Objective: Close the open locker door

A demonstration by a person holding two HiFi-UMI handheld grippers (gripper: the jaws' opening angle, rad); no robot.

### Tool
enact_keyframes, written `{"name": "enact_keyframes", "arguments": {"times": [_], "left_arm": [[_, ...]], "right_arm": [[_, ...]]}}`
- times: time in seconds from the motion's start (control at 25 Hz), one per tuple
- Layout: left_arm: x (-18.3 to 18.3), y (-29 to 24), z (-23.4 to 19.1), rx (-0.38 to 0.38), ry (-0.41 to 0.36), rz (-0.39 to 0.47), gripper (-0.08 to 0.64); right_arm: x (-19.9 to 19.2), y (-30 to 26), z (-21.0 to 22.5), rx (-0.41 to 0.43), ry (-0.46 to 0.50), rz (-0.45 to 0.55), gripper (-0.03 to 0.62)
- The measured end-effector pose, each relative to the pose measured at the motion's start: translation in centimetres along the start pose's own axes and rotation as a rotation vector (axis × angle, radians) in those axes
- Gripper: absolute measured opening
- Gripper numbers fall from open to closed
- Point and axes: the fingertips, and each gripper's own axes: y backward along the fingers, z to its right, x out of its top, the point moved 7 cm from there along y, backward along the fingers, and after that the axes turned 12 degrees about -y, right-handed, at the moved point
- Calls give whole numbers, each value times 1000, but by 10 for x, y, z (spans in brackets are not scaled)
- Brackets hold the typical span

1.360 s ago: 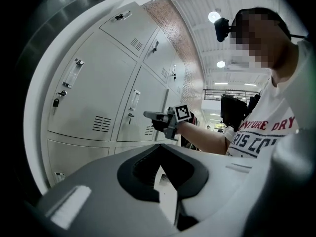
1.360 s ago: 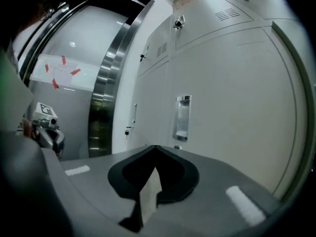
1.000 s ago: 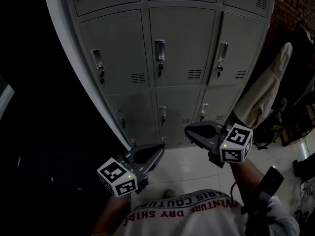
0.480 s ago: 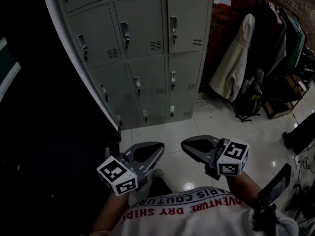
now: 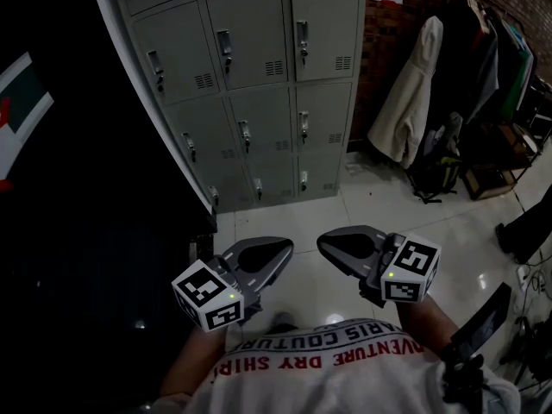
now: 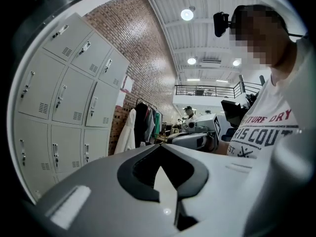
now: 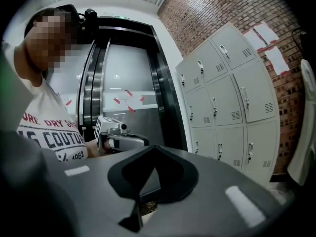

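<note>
Grey steel locker bank stands at far edge of tiled floor, its right edge against brick wall. Every door in view looks shut. No open door seen, so target is prob. out of frame, past the bank's top edge. Left gripper & right gripper sit low by shirt, well apart from bank; both w/ jaws pressed together, nothing between.

Risks (judged): wrong door approached; closed tips skid on smooth panel; door rebounds unlatched if pushed too soft.

Contents: compartments closed, insides hidden.
</note>
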Motion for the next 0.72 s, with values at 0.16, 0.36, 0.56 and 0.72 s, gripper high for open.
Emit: {"name": "enact_keyframes", "arguments": {"times": [0.16, 0.36, 0.56, 0.72], "left_arm": [[1, 6, 5, -7, -8, -3, 4], [3, 9, 8, -12, -17, -1, 5], [2, 13, 8, -15, -23, -4, 5], [4, 14, 7, -18, -23, -4, 5]], "right_arm": [[-3, -2, -7, 1, 1, 0, -6], [-1, 1, -11, -1, 2, 13, -6], [-3, -1, -12, -7, 2, 9, -6], [-3, -3, -15, -11, 11, 6, -7]]}}
